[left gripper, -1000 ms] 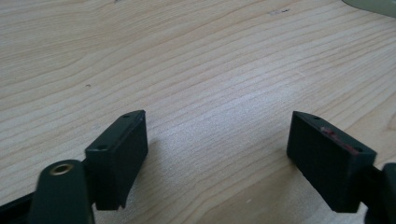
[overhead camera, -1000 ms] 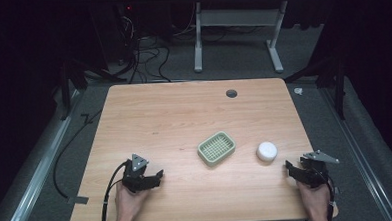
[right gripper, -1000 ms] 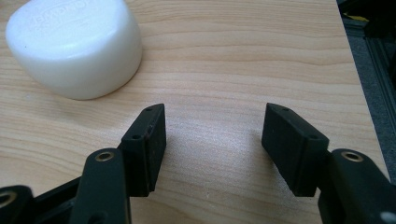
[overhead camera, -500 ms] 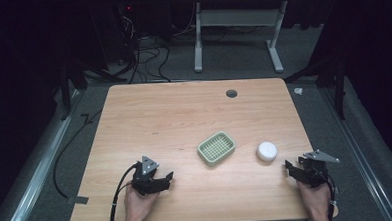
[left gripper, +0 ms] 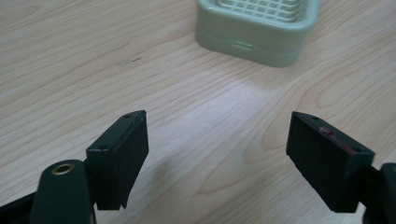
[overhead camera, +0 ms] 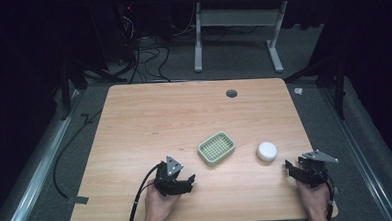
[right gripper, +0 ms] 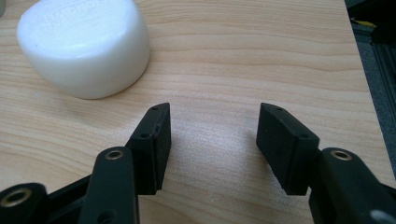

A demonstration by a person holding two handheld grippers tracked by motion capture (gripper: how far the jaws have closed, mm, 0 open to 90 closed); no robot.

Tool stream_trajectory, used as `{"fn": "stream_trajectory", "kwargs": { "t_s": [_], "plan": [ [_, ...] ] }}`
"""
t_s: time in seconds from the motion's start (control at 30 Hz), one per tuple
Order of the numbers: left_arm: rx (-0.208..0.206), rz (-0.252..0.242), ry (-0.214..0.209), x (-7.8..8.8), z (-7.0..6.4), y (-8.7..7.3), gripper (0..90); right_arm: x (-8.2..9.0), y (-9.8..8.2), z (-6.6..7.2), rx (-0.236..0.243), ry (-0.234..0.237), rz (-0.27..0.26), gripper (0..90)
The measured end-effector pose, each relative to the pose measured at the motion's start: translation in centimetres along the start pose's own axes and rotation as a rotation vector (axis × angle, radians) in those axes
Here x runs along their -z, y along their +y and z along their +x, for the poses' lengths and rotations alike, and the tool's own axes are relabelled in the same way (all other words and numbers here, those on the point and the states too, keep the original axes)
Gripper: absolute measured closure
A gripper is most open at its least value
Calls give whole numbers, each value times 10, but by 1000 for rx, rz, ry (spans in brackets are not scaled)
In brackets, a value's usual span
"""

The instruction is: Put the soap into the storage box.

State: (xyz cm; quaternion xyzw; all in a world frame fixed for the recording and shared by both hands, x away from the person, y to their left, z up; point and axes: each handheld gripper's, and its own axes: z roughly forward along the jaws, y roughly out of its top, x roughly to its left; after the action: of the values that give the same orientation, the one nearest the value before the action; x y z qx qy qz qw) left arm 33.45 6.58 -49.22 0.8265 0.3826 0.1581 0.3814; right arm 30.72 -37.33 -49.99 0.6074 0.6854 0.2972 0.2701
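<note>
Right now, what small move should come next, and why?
Probably bring the right gripper forward to the soap: it lies ahead and to the side of its jaws, which have just been closing with nothing between them. The dish sits empty beside it.

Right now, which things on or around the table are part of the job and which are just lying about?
In play:
- green soap dish, ahead of the open left gripper
- white soap bar, near the right gripper, whose empty jaws have just been closing

Lying about:
- dark round hole near the table's far edge
- cables on the floor
- white desk frame behind
</note>
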Motion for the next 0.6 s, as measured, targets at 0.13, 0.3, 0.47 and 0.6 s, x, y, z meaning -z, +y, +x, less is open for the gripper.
{"fn": "stream_trajectory", "kwargs": {
  "t_s": [0.13,0.3,0.47,0.6],
  "plan": [
    [-18,-3,-10,-6,-11,9,217,1,0,-3,-33,27,-3,488],
    [-36,3,0,-15,-20,17,217,10,12,2,-36,49,-71,529],
    [-17,-8,4,-22,-23,23,225,17,35,23,27,104,-107,559],
    [-28,11,3,-30,-27,27,232,14,55,45,62,178,-107,578]
  ]
}}
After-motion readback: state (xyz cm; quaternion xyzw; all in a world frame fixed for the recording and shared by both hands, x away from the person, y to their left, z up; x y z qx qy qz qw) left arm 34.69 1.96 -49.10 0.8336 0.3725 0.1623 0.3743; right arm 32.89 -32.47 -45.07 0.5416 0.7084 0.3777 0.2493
